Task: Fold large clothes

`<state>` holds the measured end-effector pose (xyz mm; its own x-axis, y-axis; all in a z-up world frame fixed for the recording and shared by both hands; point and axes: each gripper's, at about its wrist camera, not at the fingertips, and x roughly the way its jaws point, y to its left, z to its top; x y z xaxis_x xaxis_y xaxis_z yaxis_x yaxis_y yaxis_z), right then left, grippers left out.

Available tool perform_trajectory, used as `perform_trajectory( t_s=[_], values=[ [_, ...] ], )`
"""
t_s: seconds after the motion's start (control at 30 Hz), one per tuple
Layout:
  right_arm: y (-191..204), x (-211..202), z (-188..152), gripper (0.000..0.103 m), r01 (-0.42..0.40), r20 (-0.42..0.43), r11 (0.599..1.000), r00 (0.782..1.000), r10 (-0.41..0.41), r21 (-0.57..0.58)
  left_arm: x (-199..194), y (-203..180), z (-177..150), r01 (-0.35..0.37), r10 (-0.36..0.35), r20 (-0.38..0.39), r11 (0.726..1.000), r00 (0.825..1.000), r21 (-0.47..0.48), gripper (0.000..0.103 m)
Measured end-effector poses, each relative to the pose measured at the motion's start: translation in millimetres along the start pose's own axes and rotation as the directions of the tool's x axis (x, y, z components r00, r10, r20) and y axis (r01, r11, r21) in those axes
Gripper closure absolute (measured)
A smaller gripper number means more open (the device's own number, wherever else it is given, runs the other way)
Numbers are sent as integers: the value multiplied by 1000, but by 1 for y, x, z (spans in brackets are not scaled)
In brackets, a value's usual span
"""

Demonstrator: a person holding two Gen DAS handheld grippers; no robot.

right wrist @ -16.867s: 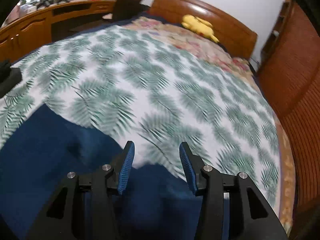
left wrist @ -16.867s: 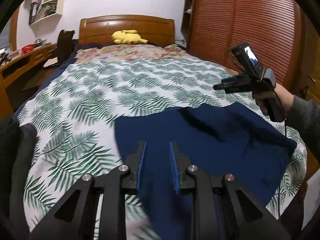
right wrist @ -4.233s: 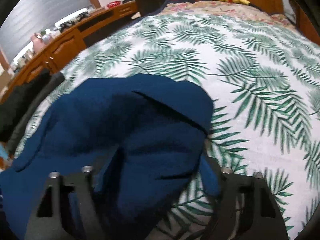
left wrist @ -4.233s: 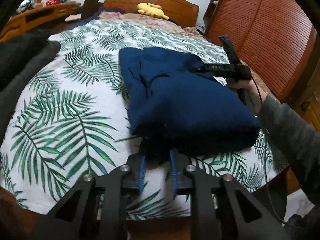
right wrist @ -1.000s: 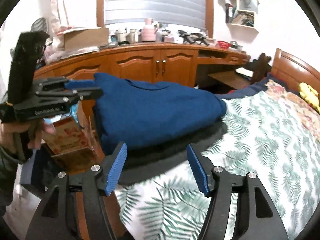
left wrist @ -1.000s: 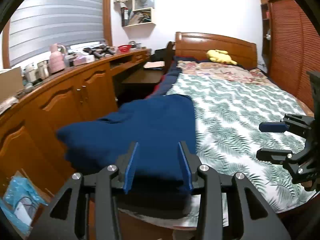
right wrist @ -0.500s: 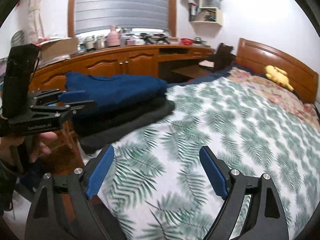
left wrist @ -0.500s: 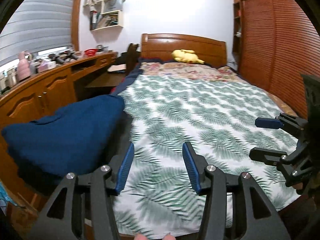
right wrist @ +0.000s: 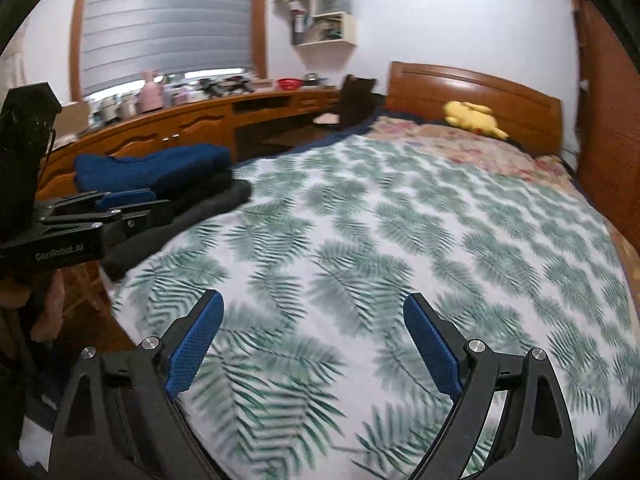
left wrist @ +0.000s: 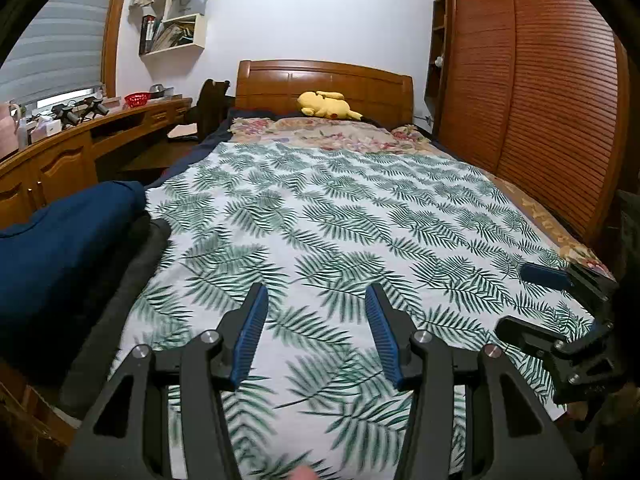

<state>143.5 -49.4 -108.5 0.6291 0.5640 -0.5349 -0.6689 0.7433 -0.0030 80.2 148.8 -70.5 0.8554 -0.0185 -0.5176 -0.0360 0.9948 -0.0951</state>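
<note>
The folded navy garment (left wrist: 60,236) lies on top of a stack of dark folded clothes (left wrist: 120,276) at the left edge of the bed; it also shows in the right wrist view (right wrist: 160,168). My left gripper (left wrist: 316,336) is open and empty over the palm-leaf bedspread (left wrist: 340,216) near the foot of the bed. My right gripper (right wrist: 312,344) is open wide and empty over the same bedspread (right wrist: 400,232). Each gripper shows in the other's view: the right one (left wrist: 536,300) at the right, the left one (right wrist: 124,204) at the left.
A wooden headboard (left wrist: 324,80) with a yellow plush toy (left wrist: 324,106) stands at the far end. A long wooden desk (left wrist: 80,136) with clutter runs along the left. A slatted wardrobe (left wrist: 540,80) stands on the right. A chair (left wrist: 212,100) sits by the desk.
Both grippers have let go of the navy garment, left it on the stack at the left, and swung right toward the bed. Both jaws have opened wider.
</note>
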Motion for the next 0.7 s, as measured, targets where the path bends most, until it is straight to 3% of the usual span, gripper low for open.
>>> perform_trajectory(
  t_s=[0.37,0.7],
  values=[
    [-69,-51,-37,10,127,6,981,992,-129,150,14,-66,0,42,-41,-24,998,999,41,53],
    [-96,-111,-39,5,214,47,951,972,-230,225,-26,-113,17,76,-78,33,995,996,70,53]
  ],
)
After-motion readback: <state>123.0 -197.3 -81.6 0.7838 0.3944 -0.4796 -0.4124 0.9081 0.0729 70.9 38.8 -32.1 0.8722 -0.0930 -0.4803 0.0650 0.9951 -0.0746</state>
